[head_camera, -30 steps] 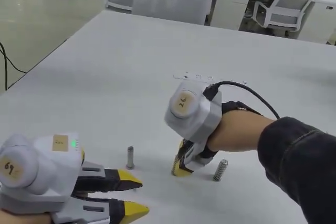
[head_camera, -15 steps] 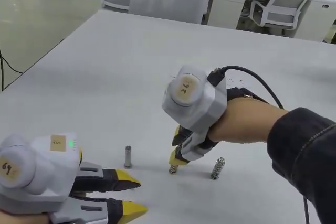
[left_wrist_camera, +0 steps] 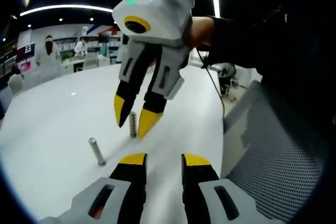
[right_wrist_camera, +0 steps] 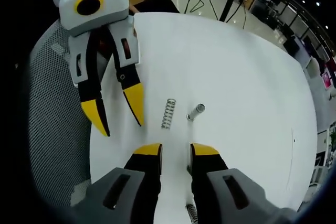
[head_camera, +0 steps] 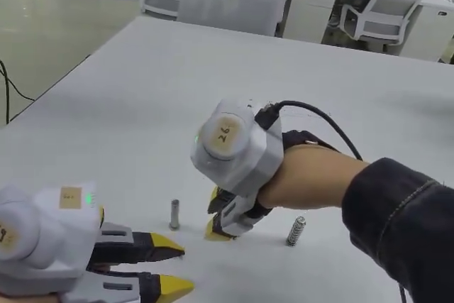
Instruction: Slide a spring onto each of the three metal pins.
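Observation:
A bare metal pin [head_camera: 174,214] stands upright on the white table [head_camera: 142,104]. My right gripper [head_camera: 214,219] hovers just right of it, open and holding nothing. Further right stands a pin wearing a spring [head_camera: 296,230]. My left gripper [head_camera: 174,267] rests open at the near left edge. In the right gripper view a loose spring [right_wrist_camera: 168,113] lies flat beside the bare pin [right_wrist_camera: 195,112], ahead of my right gripper [right_wrist_camera: 176,151], and another spring [right_wrist_camera: 191,213] shows low between its jaws. The left gripper view has the bare pin [left_wrist_camera: 96,150] and an upright spring [left_wrist_camera: 133,124] behind the right gripper's fingers [left_wrist_camera: 148,120].
The table edge runs close on the left, with floor and a black cable [head_camera: 8,90] beyond. Office chairs [head_camera: 227,1] and desks stand past the far edge. The right gripper's cable [head_camera: 319,115] trails over the table behind the hand.
My right gripper lifted off the middle pin, leaving a spring on it, then shifted left and down towards the bare pin. The left gripper has stayed put.

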Available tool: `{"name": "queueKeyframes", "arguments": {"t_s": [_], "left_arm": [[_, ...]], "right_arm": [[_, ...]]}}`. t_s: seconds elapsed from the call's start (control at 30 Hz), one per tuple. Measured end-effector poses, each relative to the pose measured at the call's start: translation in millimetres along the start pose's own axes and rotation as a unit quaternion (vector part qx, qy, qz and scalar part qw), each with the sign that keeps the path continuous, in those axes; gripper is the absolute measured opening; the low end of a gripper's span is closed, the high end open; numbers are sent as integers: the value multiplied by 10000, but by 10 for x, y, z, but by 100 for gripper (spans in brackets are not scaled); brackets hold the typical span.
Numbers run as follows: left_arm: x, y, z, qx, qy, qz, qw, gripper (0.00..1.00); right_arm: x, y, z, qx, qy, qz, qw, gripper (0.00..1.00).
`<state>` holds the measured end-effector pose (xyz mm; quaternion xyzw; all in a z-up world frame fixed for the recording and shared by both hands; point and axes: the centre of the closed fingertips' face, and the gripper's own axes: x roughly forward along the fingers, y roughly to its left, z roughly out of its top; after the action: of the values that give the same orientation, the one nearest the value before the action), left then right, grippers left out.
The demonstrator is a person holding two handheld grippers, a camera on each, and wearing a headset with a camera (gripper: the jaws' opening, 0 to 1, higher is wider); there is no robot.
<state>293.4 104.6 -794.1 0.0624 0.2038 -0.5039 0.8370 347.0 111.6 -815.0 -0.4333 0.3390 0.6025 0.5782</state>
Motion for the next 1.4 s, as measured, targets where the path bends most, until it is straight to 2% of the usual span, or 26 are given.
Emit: {"name": "queueKeyframes", "arguments": {"t_s": [0.13, 0.37, 0.7, 1.13, 1.4], "left_arm": [[-34, 35, 5, -47, -49, 92, 9999, 19], [-50, 24, -11, -60, -26, 131, 9999, 19], [-54, 29, -40, -68, 17, 148, 9999, 18], [-51, 31, -47, -71, 36, 141, 9999, 18], [-48, 39, -48, -81, 33, 151, 9998, 18]], "right_arm": [[110, 51, 28, -32, 22, 102, 9999, 17], [280, 110, 69, -30, 16, 242, 9997, 16], [467, 109, 96, 104, -7, 293, 9995, 15], [590, 109, 80, 206, 90, 284, 9993, 12], [585, 106, 86, 291, 82, 291, 9991, 8]]}}
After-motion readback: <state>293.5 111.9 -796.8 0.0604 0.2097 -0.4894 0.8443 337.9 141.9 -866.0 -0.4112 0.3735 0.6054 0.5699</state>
